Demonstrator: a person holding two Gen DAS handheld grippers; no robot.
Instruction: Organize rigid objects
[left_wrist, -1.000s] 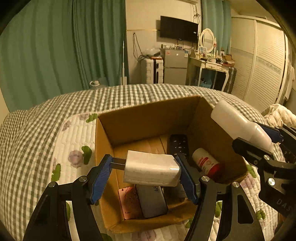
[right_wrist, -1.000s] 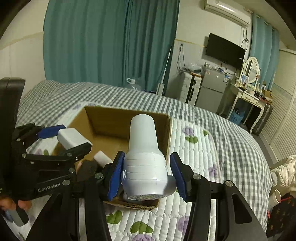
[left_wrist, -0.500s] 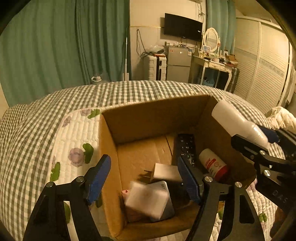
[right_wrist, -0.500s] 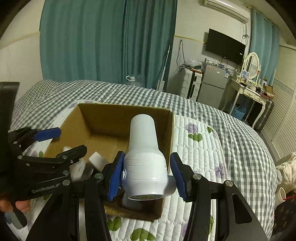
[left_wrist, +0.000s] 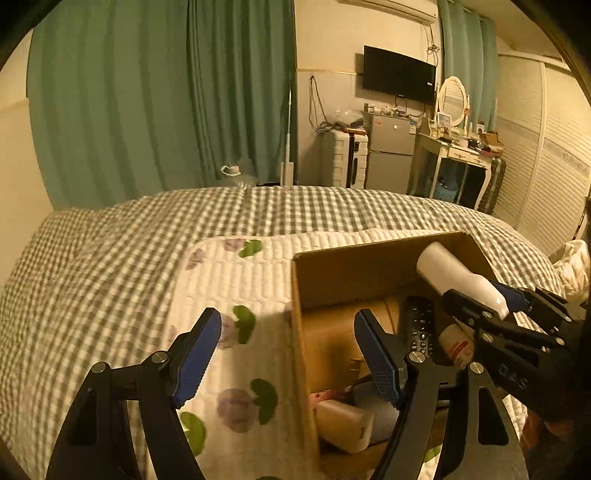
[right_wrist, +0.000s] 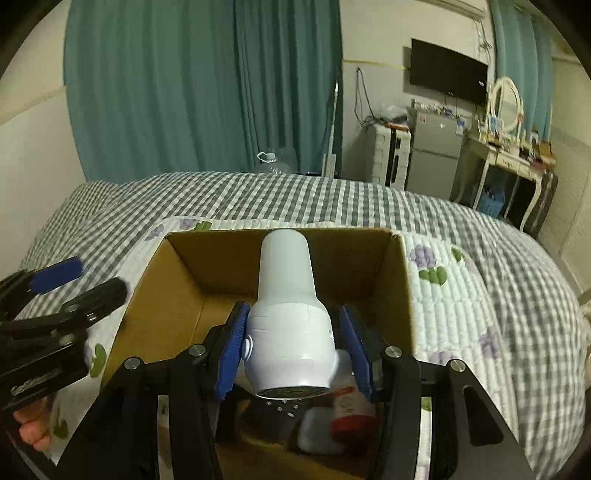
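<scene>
Filling the open brown cardboard box (right_wrist: 397, 280) that sits on the flower-printed white quilt (left_wrist: 236, 280) over the grey-checked bed (right_wrist: 332, 199) looks to be the step in hand, and by my judgement it is well along, since several things lie inside already. The white plastic hair-dryer-shaped appliance (right_wrist: 286, 314) hangs over the box's middle, nozzle pointing away, clamped at its wide body by the right gripper (right_wrist: 295, 354), whose blue pads press both flanks. Lowering it and spreading the jaws over a free patch of the floor is what the next move calls for. The left gripper (left_wrist: 291, 354) hovers astride the box's left wall with jaws spread wide, holding nothing. Inside lie a black remote control (left_wrist: 419, 328), a white charger block (left_wrist: 343, 424) and a small white red-capped bottle (right_wrist: 343, 417).
</scene>
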